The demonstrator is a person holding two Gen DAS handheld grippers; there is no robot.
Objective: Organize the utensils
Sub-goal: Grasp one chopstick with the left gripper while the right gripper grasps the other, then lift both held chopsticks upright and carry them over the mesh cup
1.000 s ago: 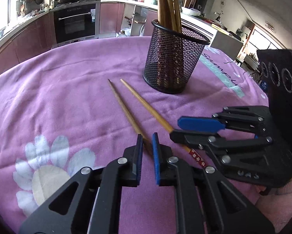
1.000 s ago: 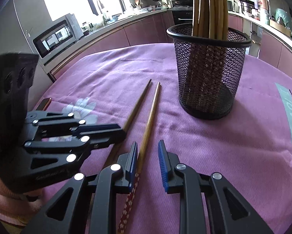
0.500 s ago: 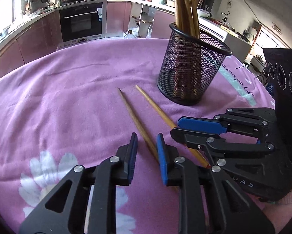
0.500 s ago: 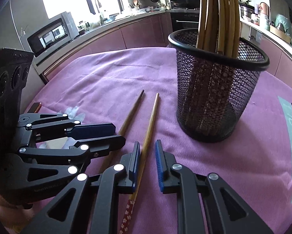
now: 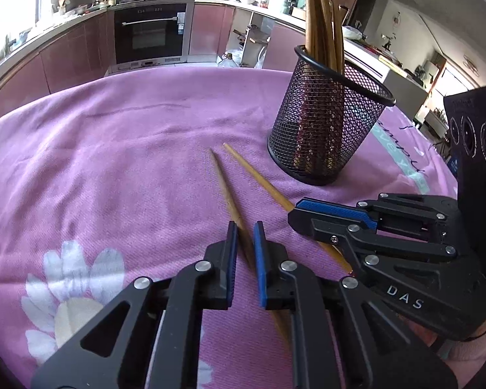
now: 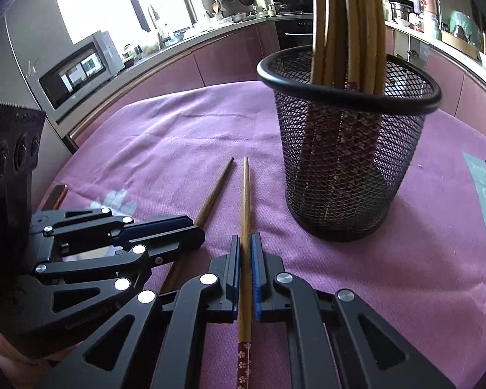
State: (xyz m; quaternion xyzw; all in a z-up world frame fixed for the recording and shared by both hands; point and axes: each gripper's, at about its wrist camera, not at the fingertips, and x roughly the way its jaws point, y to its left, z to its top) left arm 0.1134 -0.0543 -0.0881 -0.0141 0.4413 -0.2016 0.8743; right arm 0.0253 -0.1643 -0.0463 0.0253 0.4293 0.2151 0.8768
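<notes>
Two loose chopsticks are lying side by side on the purple tablecloth (image 5: pixel 113 162), tips pointing toward the mesh holder (image 5: pixel 327 129), which is standing w/ a bunch of chopsticks (image 6: pixel 349 26) upright inside. Left gripper (image 5: pixel 244 243) has just been closing & is clamping the darker chopstick (image 5: pixel 225 188). Right gripper (image 6: pixel 245 256) is pinching the lighter chopstick (image 6: pixel 245 194), its red flowered end (image 6: pixel 243 363) sticking out behind the pads. Both sticks are still resting on the cloth, just beside the holder's base.

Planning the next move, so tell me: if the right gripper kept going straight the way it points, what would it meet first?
Probably the purple tablecloth: the right gripper angles downward along its held bamboo chopstick. The black mesh cup sits right of that line, though depth is unclear.
</notes>
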